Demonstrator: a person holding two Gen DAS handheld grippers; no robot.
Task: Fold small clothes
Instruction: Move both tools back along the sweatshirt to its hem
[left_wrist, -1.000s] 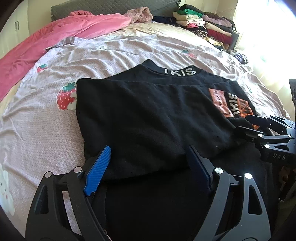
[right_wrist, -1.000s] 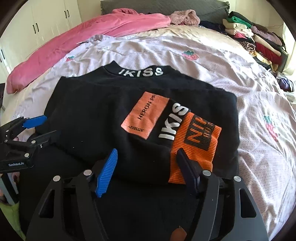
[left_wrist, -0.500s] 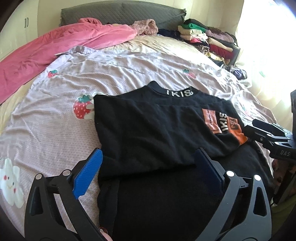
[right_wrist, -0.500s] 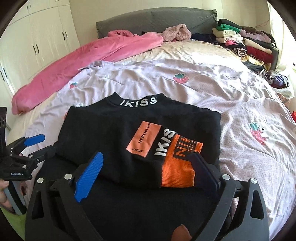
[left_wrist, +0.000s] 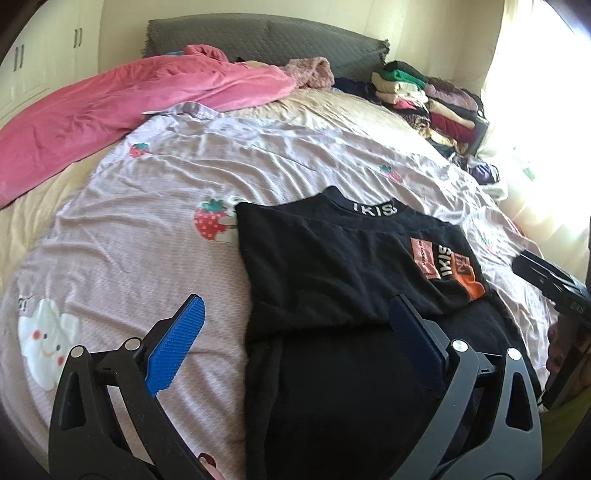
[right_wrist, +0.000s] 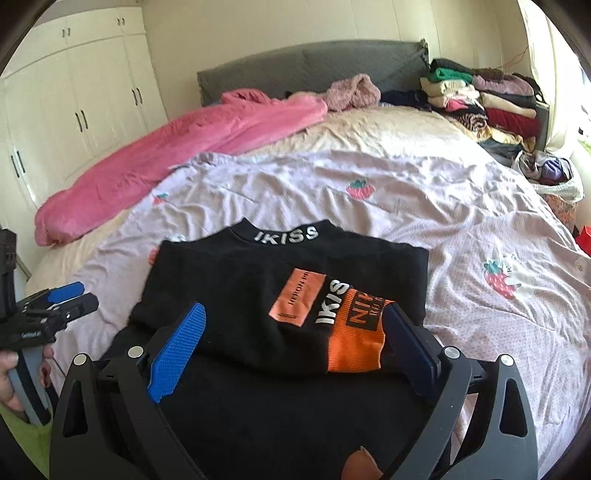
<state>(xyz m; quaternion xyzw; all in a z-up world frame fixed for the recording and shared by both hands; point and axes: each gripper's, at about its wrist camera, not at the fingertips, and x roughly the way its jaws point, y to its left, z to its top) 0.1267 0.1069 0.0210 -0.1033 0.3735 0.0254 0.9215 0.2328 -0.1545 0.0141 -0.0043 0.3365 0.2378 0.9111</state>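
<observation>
A black top (left_wrist: 325, 266) (right_wrist: 229, 288) with an "IKISS" collar and an orange patch (right_wrist: 351, 332) lies on the bed, its upper part folded down over its lower part. My left gripper (left_wrist: 295, 314) is open and empty, above the garment's near left edge. It also shows at the left of the right wrist view (right_wrist: 74, 295). My right gripper (right_wrist: 293, 323) is open and empty, raised over the fold's front edge near the orange patch. It shows at the right edge of the left wrist view (left_wrist: 546, 277).
The lilac strawberry-print sheet (right_wrist: 424, 206) covers the bed. A pink blanket (left_wrist: 122, 103) lies along the far left. A stack of folded clothes (right_wrist: 480, 99) stands at the far right by the grey headboard (right_wrist: 310, 66). White wardrobes (right_wrist: 66, 103) line the left wall.
Both grippers have opened wider and drawn back and up from the folded top, which stays lying on the bed. The view now takes in more of the room.
</observation>
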